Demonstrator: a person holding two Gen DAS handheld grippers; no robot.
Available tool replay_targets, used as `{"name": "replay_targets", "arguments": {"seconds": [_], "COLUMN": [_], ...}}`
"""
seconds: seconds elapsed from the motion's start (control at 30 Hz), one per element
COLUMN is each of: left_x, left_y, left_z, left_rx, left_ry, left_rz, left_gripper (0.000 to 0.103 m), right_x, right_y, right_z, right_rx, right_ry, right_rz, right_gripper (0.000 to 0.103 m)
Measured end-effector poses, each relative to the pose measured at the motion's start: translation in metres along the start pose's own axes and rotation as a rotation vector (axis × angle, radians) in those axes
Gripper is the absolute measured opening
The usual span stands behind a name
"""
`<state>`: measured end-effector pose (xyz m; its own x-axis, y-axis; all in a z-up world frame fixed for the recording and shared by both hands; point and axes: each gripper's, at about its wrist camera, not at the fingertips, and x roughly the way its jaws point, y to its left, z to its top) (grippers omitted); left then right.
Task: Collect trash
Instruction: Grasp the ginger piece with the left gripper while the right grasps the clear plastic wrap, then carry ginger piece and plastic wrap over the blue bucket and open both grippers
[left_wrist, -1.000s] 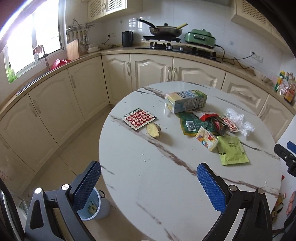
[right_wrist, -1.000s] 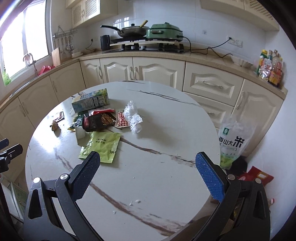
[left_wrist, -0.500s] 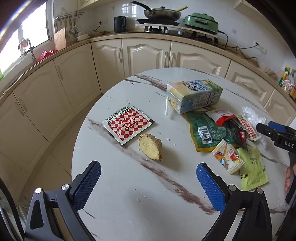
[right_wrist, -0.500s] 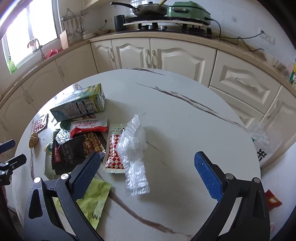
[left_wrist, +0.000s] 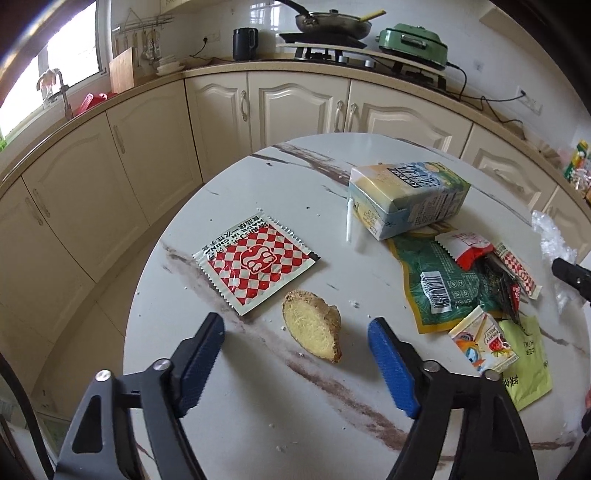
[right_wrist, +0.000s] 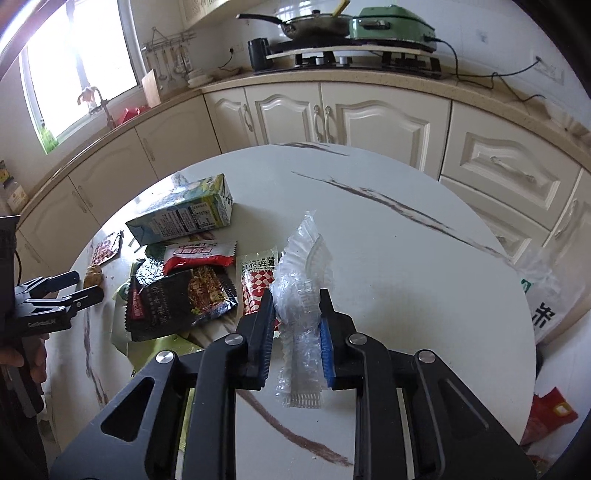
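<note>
Right wrist view: the right gripper (right_wrist: 297, 325) has just been closing and its pads now pinch the crumpled clear plastic (right_wrist: 301, 295) on the round table (right_wrist: 424, 295); the plastic's lower end hangs past the jaws. Beside it lie a checked sachet (right_wrist: 256, 280), a dark wrapper (right_wrist: 177, 299) and a carton (right_wrist: 181, 218), overlapping so lower packets are partly hidden. Left wrist view: the left gripper (left_wrist: 295, 354), jaws apart though lately narrowing, flanks the ginger piece (left_wrist: 314, 328) without touching it. A red-checked packet (left_wrist: 255, 264) lies just beyond. At the right edge the other gripper is cut off.
</note>
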<state>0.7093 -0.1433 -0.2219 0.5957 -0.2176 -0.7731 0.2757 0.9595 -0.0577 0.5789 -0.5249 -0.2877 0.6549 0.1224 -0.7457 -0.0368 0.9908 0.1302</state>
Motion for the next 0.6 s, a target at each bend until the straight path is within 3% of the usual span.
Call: {"name": "replay_targets", "arguments": {"seconds": [0.1,0.17,0.33,0.6], "left_x": [-0.002,-0.005,-0.016,-0.062], "left_y": [0.002,0.004,0.004,0.017], "left_z": [0.0,-0.002,-0.012,-0.033], "left_rx": [0.01,0.022,0.041,0.031], "left_ry": [-0.005,-0.003,-0.017,-0.061], "left_rz": [0.001,-0.024,-0.061,-0.198], "left_gripper": [0.047,0.021,0.016,0.012], "right_x": [-0.009,-0.012,-0.017,-0.039], "right_y": [0.005,0.011,0.026,0.07], "right_z": [0.001,-0.001,-0.008,-0.011], "right_rx": [-0.003,-0.005,-0.019,-0.059], "right_ry": [-0.008,-0.011,-0.005,-0.029], "right_rz": [0.013,0.026,0.04,0.08], "right_gripper": [0.021,0.021,0.021,0.021]}}
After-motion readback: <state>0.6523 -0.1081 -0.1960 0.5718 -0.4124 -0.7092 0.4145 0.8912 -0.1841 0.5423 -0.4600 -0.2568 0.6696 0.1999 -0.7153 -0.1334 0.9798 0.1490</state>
